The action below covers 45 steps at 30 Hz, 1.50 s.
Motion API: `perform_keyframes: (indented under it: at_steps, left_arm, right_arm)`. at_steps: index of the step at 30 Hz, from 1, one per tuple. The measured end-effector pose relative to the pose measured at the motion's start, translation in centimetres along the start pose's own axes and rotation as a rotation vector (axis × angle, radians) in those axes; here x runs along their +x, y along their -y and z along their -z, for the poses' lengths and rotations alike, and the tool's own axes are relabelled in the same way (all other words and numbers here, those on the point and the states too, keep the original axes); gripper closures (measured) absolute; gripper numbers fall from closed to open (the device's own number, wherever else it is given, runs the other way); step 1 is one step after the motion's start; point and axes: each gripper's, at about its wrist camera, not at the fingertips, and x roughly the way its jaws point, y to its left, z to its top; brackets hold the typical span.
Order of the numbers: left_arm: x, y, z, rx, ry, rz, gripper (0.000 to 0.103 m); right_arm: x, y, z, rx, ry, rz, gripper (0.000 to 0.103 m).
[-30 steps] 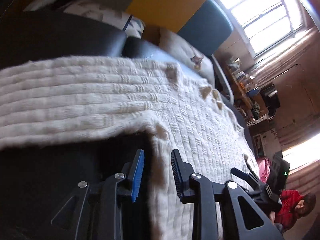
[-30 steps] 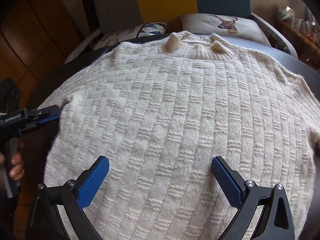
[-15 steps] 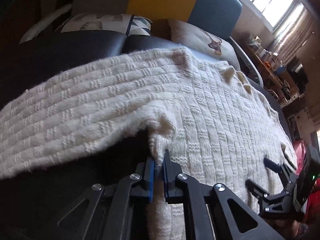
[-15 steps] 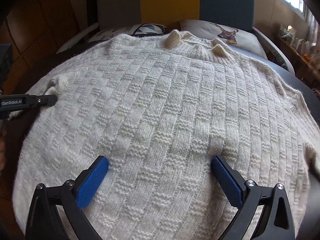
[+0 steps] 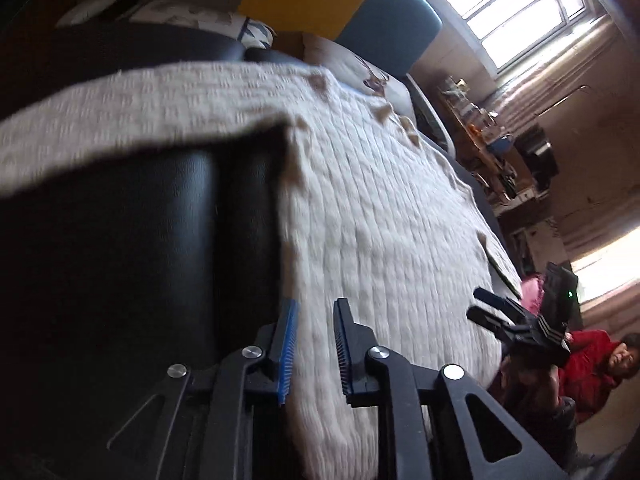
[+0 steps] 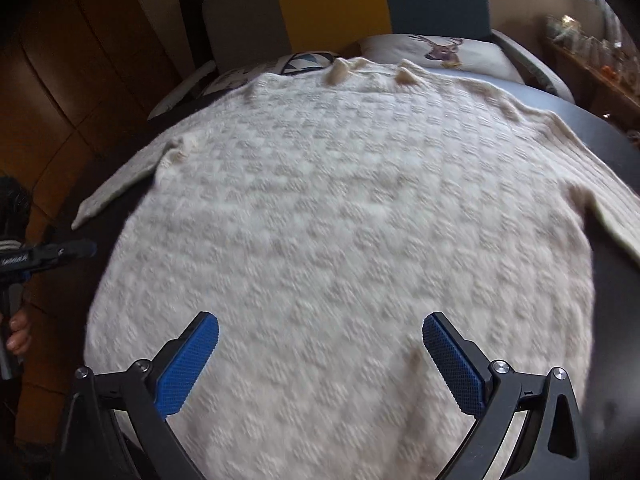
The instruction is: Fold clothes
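Lying flat on the black table (image 6: 624, 152), the cream sweater (image 6: 340, 208) sat under the wide-open right tongs (image 6: 320, 356); left tongs (image 5: 314, 344) parted, empty, at its edge

Bright window (image 5: 516, 8), black sofa (image 5: 120, 220), deer cushion (image 6: 440, 54)

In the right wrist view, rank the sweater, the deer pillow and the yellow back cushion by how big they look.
1. sweater, by far the largest.
2. yellow back cushion.
3. deer pillow, partly hidden by the sweater, so the last two are close.
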Motion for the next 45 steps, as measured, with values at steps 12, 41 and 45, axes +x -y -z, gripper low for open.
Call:
perform_keyframes:
  at_steps: [12,41,45]
  left_arm:
    - [1.7,0.3,5.0,-0.061,-0.011,-0.009,0.097]
    - [2.3,7.6,3.7,0.101,-0.002,-0.045,0.087]
    - [3.0,10.4,-2.6,0.140,0.021,0.065,0.084]
  right_arm:
    - [-0.6,3.1,2.7,0.019,-0.016,0.122,0.000]
    - [-5.6,8.1,3.5,0.152,0.068,0.040,0.000]
    - [-4.1,6.9,-0.7,0.135,0.102,-0.011,0.000]
